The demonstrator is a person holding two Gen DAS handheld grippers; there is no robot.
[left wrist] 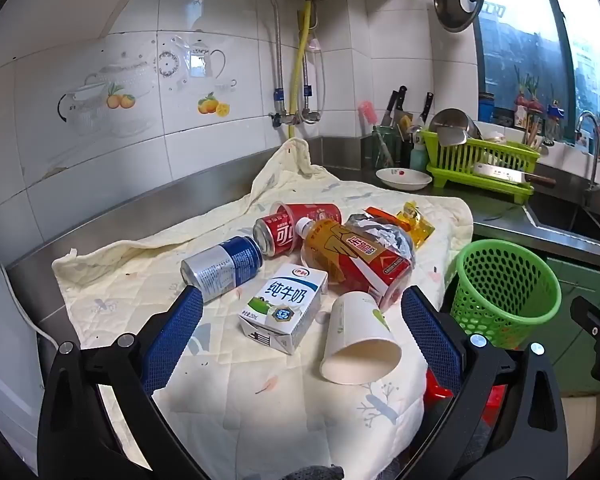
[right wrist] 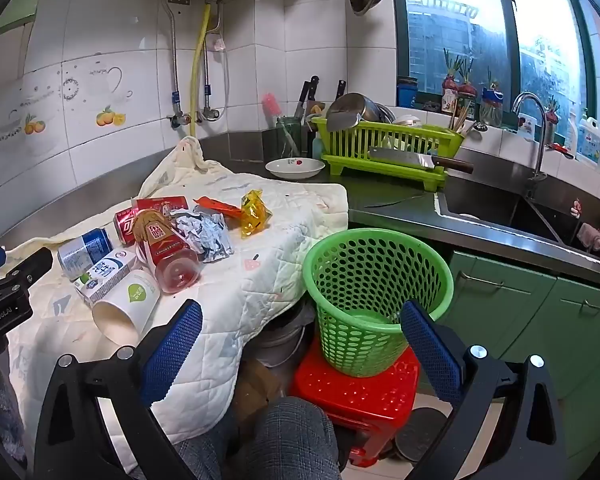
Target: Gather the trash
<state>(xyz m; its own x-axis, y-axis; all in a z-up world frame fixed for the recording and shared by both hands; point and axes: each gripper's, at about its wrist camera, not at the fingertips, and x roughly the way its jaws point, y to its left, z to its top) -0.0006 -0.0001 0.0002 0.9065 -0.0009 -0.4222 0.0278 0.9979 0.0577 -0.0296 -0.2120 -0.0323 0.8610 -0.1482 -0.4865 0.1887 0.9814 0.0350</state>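
Trash lies on a cream quilted cloth (left wrist: 148, 280): a white milk carton (left wrist: 284, 308), a tipped paper cup (left wrist: 358, 340), a blue can (left wrist: 224, 266), a red cola can (left wrist: 278, 234), an orange tea bottle (left wrist: 356, 256), crumpled foil (left wrist: 376, 232) and a yellow wrapper (left wrist: 416, 220). My left gripper (left wrist: 302, 300) is open, its jaws either side of the carton and cup, just short of them. My right gripper (right wrist: 300, 312) is open and empty, in front of the empty green basket (right wrist: 376, 280). The carton (right wrist: 108, 272) and cup (right wrist: 126, 308) also show in the right wrist view.
The basket stands on a red stool (right wrist: 356, 396) beside the counter. A white bowl (right wrist: 296, 168), a green dish rack (right wrist: 388, 148) with a cleaver (right wrist: 416, 160), and the sink (right wrist: 496, 208) are further back. Green cabinets (right wrist: 540, 320) at right.
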